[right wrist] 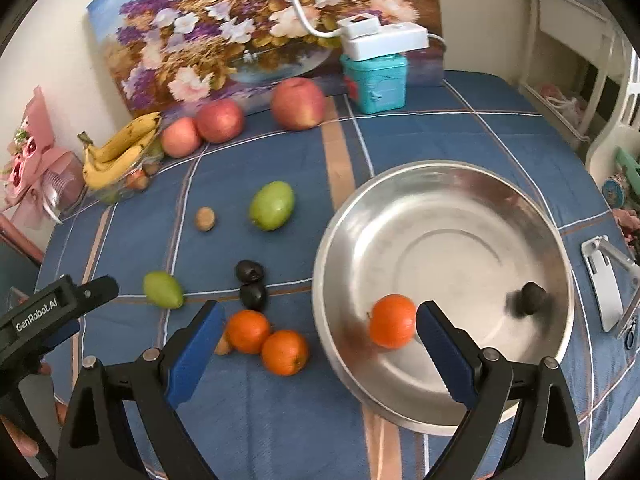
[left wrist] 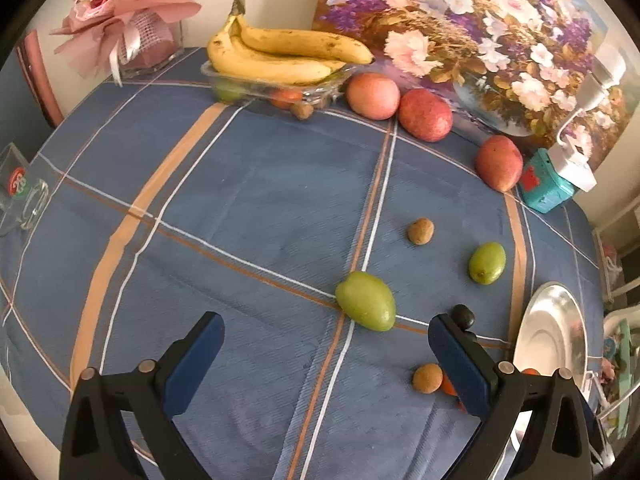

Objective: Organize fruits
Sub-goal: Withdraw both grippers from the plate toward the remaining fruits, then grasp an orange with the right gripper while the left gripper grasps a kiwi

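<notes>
My left gripper [left wrist: 326,338] is open and empty above the blue cloth, just short of a green fruit [left wrist: 365,306]. Another green fruit [left wrist: 487,263], two brown nuts [left wrist: 420,231] and a dark fruit [left wrist: 463,316] lie nearby. My right gripper [right wrist: 320,326] is open and empty over the near rim of a steel bowl [right wrist: 460,208]. The bowl holds an orange [right wrist: 392,321] and a dark fruit [right wrist: 530,298]. Two oranges [right wrist: 266,340] and two dark fruits [right wrist: 251,284] lie on the cloth left of the bowl. The left gripper's body [right wrist: 44,312] shows at far left.
A glass dish with bananas [left wrist: 280,56] stands at the back, with three red apples [left wrist: 424,114] beside it. A flower painting [left wrist: 480,32] leans on the wall. A teal box [right wrist: 376,80] bears a white lamp base. A metal stand [right wrist: 608,276] lies right of the bowl.
</notes>
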`<move>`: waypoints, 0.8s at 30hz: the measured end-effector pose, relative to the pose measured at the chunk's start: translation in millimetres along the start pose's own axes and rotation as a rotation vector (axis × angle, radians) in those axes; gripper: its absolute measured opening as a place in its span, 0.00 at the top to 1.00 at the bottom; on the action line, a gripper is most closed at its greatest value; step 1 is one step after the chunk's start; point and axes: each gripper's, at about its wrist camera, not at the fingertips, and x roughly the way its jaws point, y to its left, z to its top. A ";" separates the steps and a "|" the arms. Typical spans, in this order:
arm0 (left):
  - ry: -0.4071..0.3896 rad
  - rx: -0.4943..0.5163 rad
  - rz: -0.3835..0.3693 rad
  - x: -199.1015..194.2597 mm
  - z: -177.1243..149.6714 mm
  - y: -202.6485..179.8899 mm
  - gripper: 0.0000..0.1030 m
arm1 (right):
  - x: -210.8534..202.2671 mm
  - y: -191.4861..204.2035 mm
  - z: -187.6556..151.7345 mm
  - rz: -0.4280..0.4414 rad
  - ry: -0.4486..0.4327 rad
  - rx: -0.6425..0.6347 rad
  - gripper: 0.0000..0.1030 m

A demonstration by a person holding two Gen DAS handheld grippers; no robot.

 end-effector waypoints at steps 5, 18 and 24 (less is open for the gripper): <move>0.012 -0.014 -0.037 0.0 2.3 -0.8 0.00 | 0.3 3.2 -1.4 0.033 -0.003 0.001 0.07; 0.106 0.010 -0.088 15.6 -5.8 -16.1 0.05 | 12.8 13.6 -7.5 0.096 0.083 0.002 0.33; 0.189 -0.012 -0.110 36.9 -16.9 -23.7 0.16 | 27.2 22.3 -16.2 0.093 0.154 -0.029 0.46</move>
